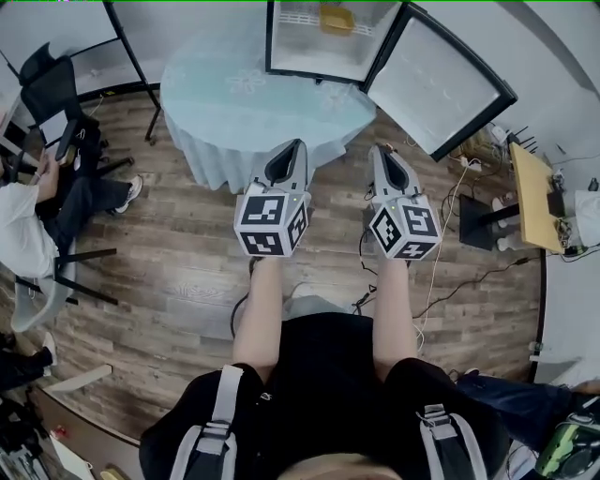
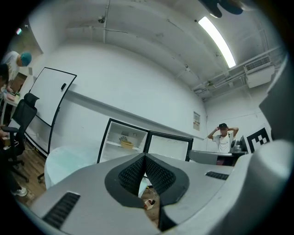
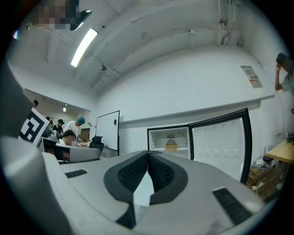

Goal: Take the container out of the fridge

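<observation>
A small white fridge (image 1: 319,56) stands open at the far side of the room, its door (image 1: 441,89) swung to the right. On its shelf sits a yellow container (image 1: 337,19), also seen in the left gripper view as the container (image 2: 127,145) and in the right gripper view as the container (image 3: 171,146). My left gripper (image 1: 294,147) and right gripper (image 1: 382,153) are held side by side in front of me, well short of the fridge. Both are shut with nothing between their jaws, as the left gripper (image 2: 144,158) and right gripper (image 3: 148,155) show in their own views.
A round table with a pale blue cloth (image 1: 234,94) stands between me and the fridge. A person (image 1: 37,202) sits at the left by black chairs. Cables (image 1: 450,281) trail over the wooden floor at the right, near a wooden table (image 1: 532,192). Another person (image 2: 223,137) stands at the right.
</observation>
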### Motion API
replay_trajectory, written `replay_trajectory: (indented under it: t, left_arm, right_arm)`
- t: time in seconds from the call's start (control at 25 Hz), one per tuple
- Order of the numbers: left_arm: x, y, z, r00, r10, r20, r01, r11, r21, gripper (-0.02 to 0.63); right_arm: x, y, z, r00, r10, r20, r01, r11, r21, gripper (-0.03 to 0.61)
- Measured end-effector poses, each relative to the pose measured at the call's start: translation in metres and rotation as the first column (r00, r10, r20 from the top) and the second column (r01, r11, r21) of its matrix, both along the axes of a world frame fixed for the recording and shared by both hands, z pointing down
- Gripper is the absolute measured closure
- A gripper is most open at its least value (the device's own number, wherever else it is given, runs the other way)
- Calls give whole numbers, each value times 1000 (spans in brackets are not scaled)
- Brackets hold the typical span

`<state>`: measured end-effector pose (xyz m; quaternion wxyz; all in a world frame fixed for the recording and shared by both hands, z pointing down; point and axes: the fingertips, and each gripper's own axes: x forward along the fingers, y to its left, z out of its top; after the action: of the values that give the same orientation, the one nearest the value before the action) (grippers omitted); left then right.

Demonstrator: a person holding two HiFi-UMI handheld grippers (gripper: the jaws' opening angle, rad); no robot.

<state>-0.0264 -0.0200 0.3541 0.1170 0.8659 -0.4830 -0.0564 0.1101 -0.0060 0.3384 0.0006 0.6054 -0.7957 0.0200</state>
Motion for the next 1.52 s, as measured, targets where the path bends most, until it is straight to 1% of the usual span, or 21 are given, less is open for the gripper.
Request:
replay_trajectory:
  t: [0.08,0.16,0.32,0.4,0.56,0.68,0.76,1.0,1.16,1.24,1.32,1.4,1.52]
  left_arm:
    - [13,-16,-8,1000,-6,17,6,1000,5,620]
    - [22,-29,-14,999,-15,35,15,1000,10,620]
    - [28,-49,-12,997,-40,68,40,999,3,620]
    - [33,-56,-14,996,-40,81,40,999,8,620]
    - [44,-78,-22,996,-38,86,36,999,28,620]
    - [52,-98,-20,995,-32,91,29,999,33,620]
    - [60,-115,-16,996,-18,91,15,999,34,620]
    - [83,-201,-13,997,0,79,-3,1000,30,620]
    - [101,-258,-46,998,30,52,-36,994,107,620]
    - [102,-286,-67,998,17,60,-26,988,151,620]
    - [100,-315,-80,998,2,62,-13,984,178,620]
    - [94,-343,-79,998,-6,64,-4,986,167,620]
    - [87,-380,-62,994,-10,107,-3,993,114,620]
  right_arm:
    - [27,-18,-12,999,24,29,-25,999,20,572]
    - [40,-32,-17,998,25,51,-26,999,34,574]
    - [39,-52,-9,998,-20,59,18,999,28,572]
    - [43,-62,-10,997,-28,76,26,999,34,572]
    - [47,-86,-14,994,-52,91,48,998,47,572]
    - [44,-105,-7,993,-81,87,78,996,40,572]
    - [49,-123,-3,993,-81,86,78,996,38,572]
    - [70,-195,-4,997,-61,40,59,996,62,572]
    - [81,-258,-34,999,-45,6,44,993,107,574]
    - [73,-288,-52,998,-59,-33,63,988,139,572]
    - [59,-321,-61,994,-85,-74,96,983,155,572]
    - [44,-350,-61,989,-110,-94,123,981,150,572]
    - [37,-387,-52,990,-115,-78,125,983,132,572]
